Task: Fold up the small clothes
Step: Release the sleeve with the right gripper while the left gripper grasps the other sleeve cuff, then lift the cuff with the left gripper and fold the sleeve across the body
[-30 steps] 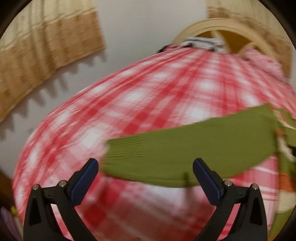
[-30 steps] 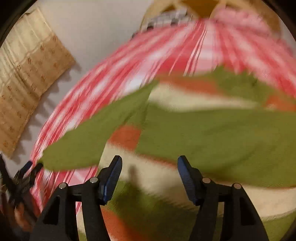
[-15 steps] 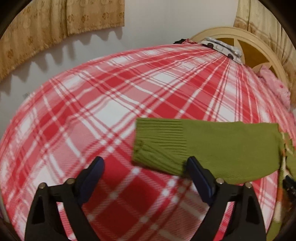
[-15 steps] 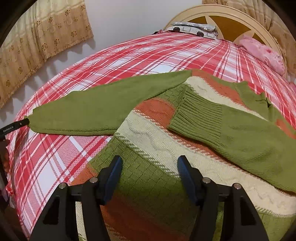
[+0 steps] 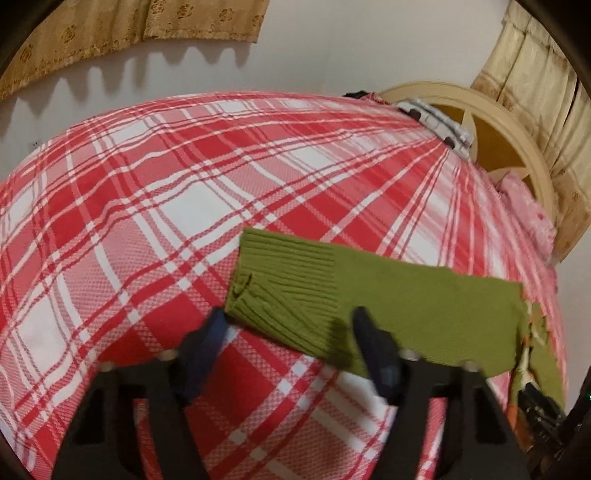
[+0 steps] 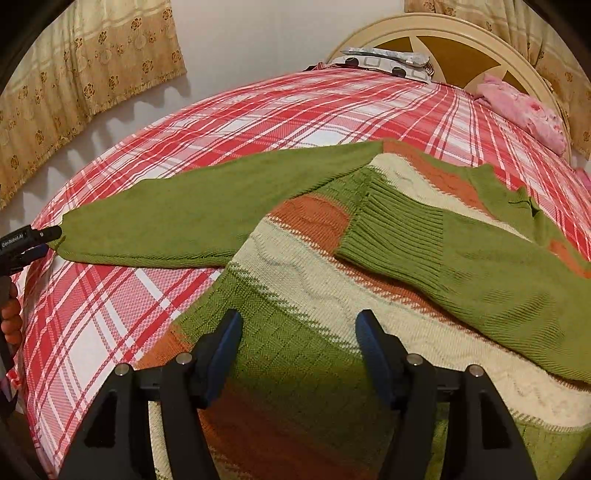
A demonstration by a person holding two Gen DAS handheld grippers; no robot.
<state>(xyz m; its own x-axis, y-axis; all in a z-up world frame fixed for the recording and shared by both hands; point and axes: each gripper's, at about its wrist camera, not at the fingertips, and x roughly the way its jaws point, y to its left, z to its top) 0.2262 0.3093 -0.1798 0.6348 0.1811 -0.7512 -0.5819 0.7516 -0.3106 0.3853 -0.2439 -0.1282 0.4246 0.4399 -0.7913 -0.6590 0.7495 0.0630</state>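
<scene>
A knitted sweater (image 6: 314,295) with green, cream and orange bands lies flat on the bed. One green sleeve (image 6: 461,266) is folded across its body. The other sleeve (image 6: 184,221) stretches out to the left, and its ribbed cuff (image 5: 284,288) fills the middle of the left wrist view. My left gripper (image 5: 289,319) is closing, with the cuff's near edge between its fingers; the pads do not clearly press on it. That left gripper (image 6: 33,240) shows at the sleeve's tip in the right wrist view. My right gripper (image 6: 298,325) hovers open over the sweater's lower body.
The bed carries a red and white plaid cover (image 5: 147,221). At its head stand a cream headboard (image 6: 443,33), a grey patterned pillow (image 6: 384,61) and a pink cloth (image 6: 524,110). Beige curtains (image 6: 85,74) hang along the wall. A hand (image 6: 11,317) shows at the left edge.
Both views swung and steadied from blur. The left gripper came down to the sleeve's cuff and its fingers have drawn closer together around it. The right gripper's gap looks the same.
</scene>
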